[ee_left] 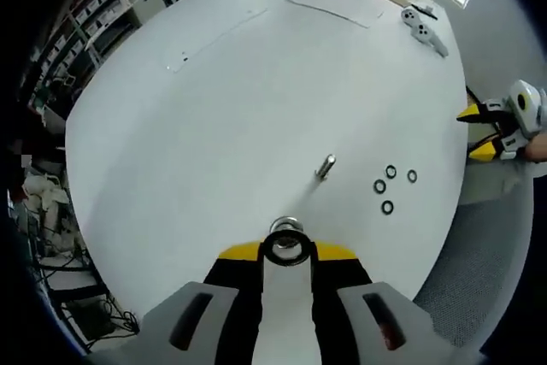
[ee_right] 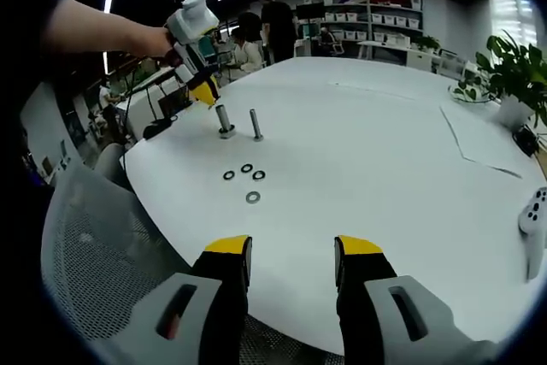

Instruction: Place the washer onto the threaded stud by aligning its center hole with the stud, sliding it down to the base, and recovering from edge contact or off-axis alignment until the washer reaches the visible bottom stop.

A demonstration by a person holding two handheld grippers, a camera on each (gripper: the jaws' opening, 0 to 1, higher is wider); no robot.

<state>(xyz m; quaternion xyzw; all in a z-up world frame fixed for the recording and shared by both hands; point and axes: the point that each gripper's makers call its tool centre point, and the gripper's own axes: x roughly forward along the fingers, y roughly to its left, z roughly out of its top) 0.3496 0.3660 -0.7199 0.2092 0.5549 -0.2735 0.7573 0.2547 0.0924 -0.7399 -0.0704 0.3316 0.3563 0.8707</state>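
My left gripper [ee_left: 286, 250] is shut on a black washer [ee_left: 286, 248], held flat between the yellow jaw tips. Just beyond the washer stands a silver threaded stud [ee_left: 286, 227], its top almost touching the ring's far edge. In the right gripper view, the left gripper [ee_right: 203, 91], held by a hand, hovers above and to the left of this stud [ee_right: 224, 121]. A second stud [ee_left: 326, 166] [ee_right: 255, 124] stands close by. My right gripper [ee_right: 291, 250] is open and empty at the table's near edge, well back from the studs; it also shows as the other gripper [ee_left: 491, 130].
Several loose washers [ee_left: 389, 187] [ee_right: 248, 179] lie on the white round table [ee_left: 256, 108] [ee_right: 367, 151] beside the studs. A game controller [ee_left: 423, 27], papers and a potted plant [ee_right: 513, 74] sit at the far side. A mesh chair [ee_right: 94, 245] stands by the table edge.
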